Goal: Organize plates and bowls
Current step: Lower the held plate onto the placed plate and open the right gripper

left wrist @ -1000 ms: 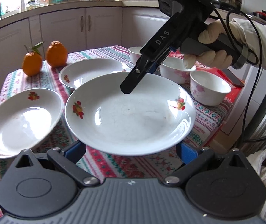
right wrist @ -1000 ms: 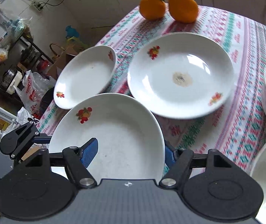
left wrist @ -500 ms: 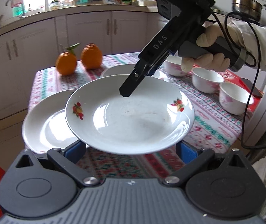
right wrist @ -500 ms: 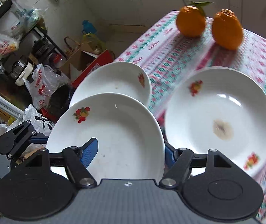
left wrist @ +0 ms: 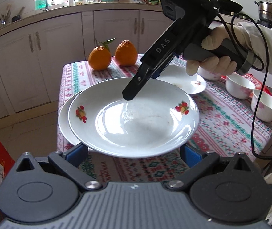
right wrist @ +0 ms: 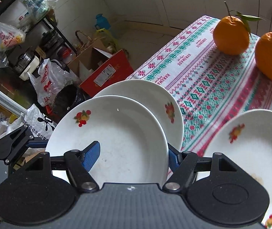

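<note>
A white ceramic plate with fruit decals hangs above a second matching plate at the corner of the patterned tablecloth. The right gripper clamps its rim, one blue pad inside, one beneath. The left gripper reaches under the near rim; whether it pinches cannot be told.
</note>
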Available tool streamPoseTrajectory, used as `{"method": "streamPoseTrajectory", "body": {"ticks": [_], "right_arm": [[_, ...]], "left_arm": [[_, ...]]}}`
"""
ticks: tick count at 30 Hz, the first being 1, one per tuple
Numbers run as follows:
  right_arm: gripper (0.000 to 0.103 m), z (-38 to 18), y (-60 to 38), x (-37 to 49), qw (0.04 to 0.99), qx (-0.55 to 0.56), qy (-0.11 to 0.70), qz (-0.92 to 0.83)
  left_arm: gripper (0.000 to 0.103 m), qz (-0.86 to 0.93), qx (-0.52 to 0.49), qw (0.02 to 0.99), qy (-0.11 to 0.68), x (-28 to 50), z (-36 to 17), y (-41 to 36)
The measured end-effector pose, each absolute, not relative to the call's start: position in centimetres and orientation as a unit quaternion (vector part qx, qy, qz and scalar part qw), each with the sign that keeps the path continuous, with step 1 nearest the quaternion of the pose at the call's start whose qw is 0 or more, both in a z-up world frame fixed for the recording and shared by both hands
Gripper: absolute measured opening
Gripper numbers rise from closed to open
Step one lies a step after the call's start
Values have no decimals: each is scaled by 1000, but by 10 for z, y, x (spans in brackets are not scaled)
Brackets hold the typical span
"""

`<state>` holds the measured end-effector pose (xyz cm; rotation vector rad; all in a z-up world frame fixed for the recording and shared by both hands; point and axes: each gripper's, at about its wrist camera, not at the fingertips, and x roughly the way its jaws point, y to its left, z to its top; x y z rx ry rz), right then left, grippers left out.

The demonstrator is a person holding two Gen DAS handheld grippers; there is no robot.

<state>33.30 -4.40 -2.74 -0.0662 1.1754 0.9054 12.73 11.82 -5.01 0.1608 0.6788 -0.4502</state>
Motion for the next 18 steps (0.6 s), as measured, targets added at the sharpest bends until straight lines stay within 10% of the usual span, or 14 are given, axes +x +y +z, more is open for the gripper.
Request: {"method": "streamPoseTrajectory", "body": {"ticks": [18], "right_arm": [[77,-42,-32,357,737,-29,542,402]], "left_arm": [[102,-223,43,910,348,155,-56,140]]}}
